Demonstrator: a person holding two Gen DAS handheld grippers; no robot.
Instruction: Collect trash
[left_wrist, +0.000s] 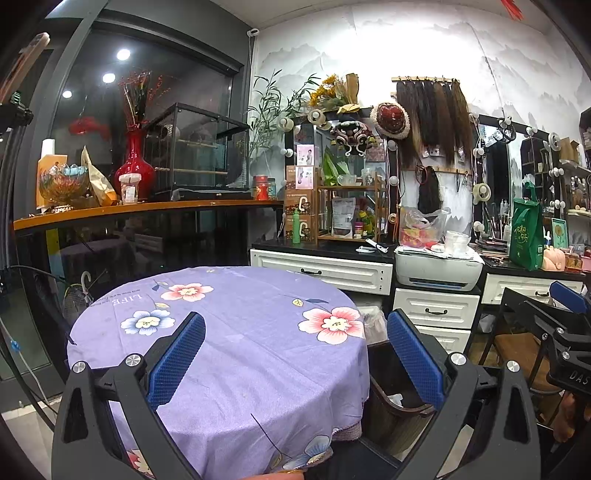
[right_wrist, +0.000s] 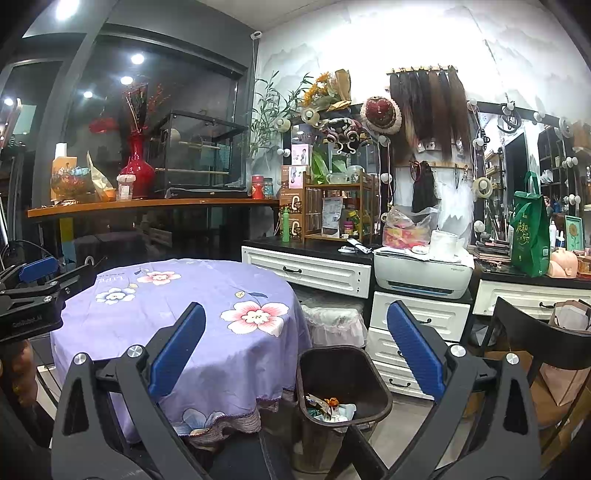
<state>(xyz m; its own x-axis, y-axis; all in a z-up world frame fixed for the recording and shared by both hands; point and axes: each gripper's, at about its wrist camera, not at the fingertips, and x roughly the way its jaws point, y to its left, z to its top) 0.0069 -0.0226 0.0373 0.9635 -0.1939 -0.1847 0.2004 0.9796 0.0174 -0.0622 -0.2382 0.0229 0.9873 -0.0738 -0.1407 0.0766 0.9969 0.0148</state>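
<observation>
No trash showed on the lilac floral bench (right_wrist: 177, 306); wrappers lay in the dark bin (right_wrist: 343, 373) beside it, and both the left gripper (left_wrist: 295, 358) and right gripper (right_wrist: 295, 354) fingers were spread, empty, suggesting collection was nearly finished.

Both grippers are just hanging in the air, level with each other and pointing forward. The left gripper (left_wrist: 295, 354) has its jaws spread wide, blue textured pads (left_wrist: 177, 358) facing each other across a big gap with nothing between them. Same deal with the right gripper (right_wrist: 295, 354): wide apart, pads (right_wrist: 415, 349) bare, nothing clamped. They sit side by side, well apart. From the left wrist view the right one pokes in at the far right edge (left_wrist: 565, 325), and from the right wrist view the left one pokes in at the far left edge (right_wrist: 33, 291).
</observation>
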